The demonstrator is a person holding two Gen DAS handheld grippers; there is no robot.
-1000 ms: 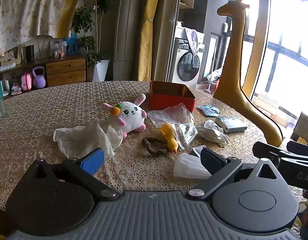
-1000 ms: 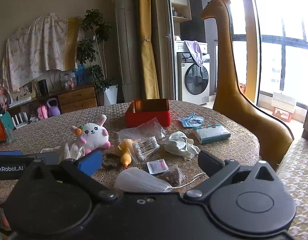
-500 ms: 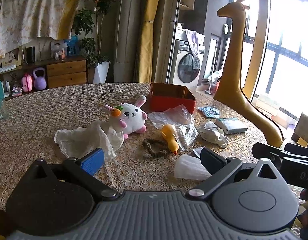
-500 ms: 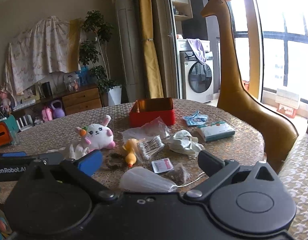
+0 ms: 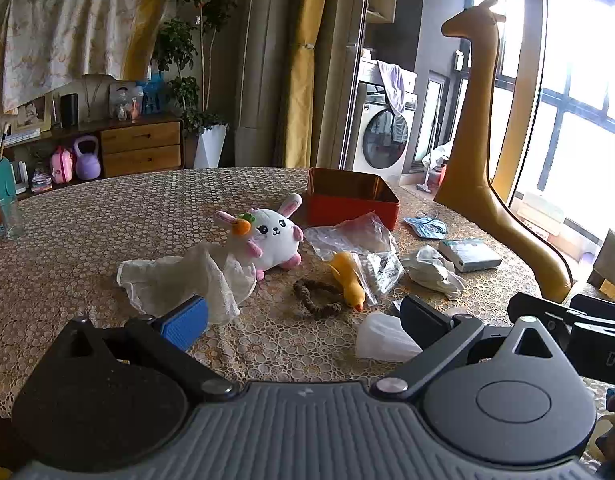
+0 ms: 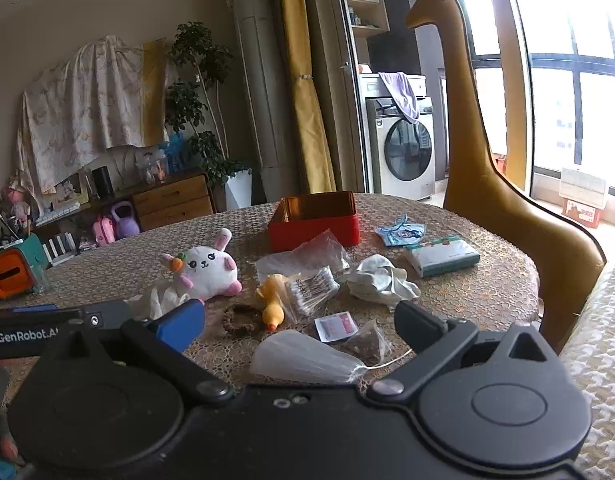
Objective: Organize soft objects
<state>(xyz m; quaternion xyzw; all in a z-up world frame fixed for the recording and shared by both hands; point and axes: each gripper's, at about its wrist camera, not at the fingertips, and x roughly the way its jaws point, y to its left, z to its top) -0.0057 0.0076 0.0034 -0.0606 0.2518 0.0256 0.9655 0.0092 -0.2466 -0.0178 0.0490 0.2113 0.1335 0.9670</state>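
Observation:
A white plush bunny (image 5: 273, 236) (image 6: 207, 268) lies mid-table beside a crumpled white cloth (image 5: 187, 276) (image 6: 159, 300). A yellow duck toy (image 5: 347, 276) (image 6: 271, 300), a brown hair tie (image 5: 317, 298) (image 6: 239, 320), a grey-white rag (image 5: 431, 270) (image 6: 377, 284) and a white mask (image 5: 383, 338) (image 6: 303, 356) lie nearer. An open red tin (image 5: 349, 200) (image 6: 313, 220) stands behind them. My left gripper (image 5: 303, 316) is open and empty, short of the objects. My right gripper (image 6: 299, 320) is open and empty above the mask.
Clear plastic bags (image 5: 353, 234) (image 6: 303, 258), a tissue pack (image 5: 469, 254) (image 6: 441, 256), a blue packet (image 5: 425, 226) (image 6: 399, 232) and a tea bag (image 6: 365, 344) lie on the round lace-covered table (image 5: 107, 216). A tall giraffe figure (image 5: 479, 140) stands at the right edge.
Both grippers have drifted slightly; the view has shifted a little. Nothing on the table has moved and both grippers stay open.

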